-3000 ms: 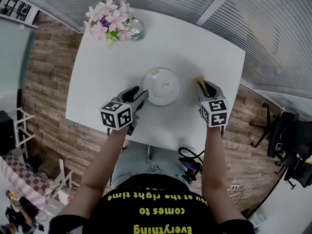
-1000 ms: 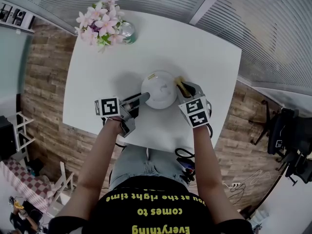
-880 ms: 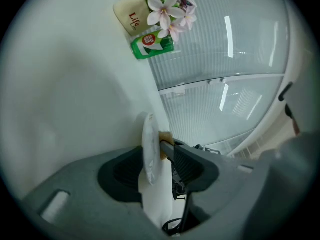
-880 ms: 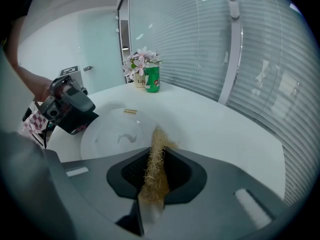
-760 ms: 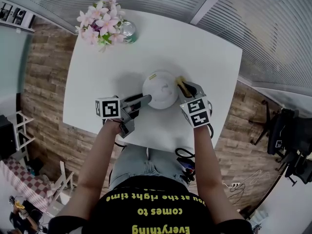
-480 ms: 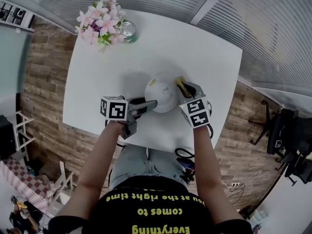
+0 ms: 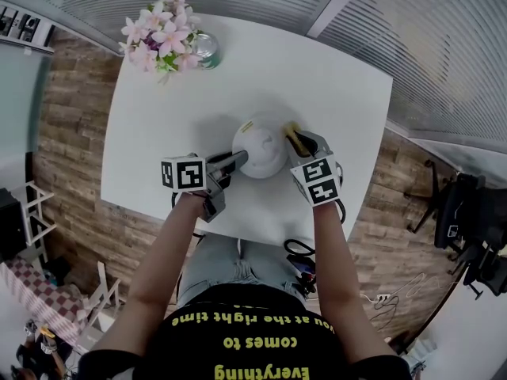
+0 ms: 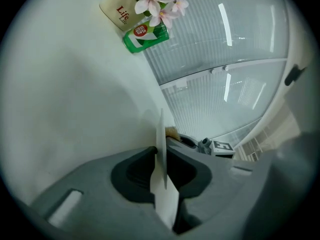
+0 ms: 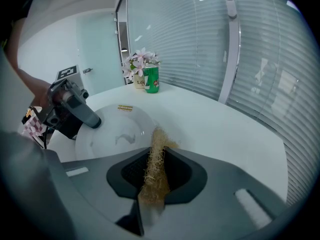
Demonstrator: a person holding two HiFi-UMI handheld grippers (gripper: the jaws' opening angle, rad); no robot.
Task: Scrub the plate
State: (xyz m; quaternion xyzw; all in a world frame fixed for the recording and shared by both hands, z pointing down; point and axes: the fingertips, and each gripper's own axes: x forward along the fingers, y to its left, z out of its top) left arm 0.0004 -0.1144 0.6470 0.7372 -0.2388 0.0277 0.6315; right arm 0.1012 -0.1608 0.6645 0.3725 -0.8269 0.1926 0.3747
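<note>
The plate [image 7: 260, 147] sits at the middle of the table [image 7: 333, 77]. The left hand-held gripper [image 7: 236, 160] is closing on its near-left rim, with the rim between the jaws. The right hand-held gripper [image 7: 295, 141] clamps a fibrous scrubber [image 9: 155, 166] whose long axis points forward. It is at the plate's right edge — the plate face lies just to its left.

The right tool [image 9: 156, 156] clamped a tan scrubber [image 9: 152, 180]. At 11 o'clock a plate [image 9: 120, 128] lay on the counter [image 9: 215, 129], the left tool [image 9: 91, 119] closing its jaws on the 9 o'clock rim. At 12 o'clock stood flowers [image 9: 139, 64] and a can [image 9: 151, 80].
</note>
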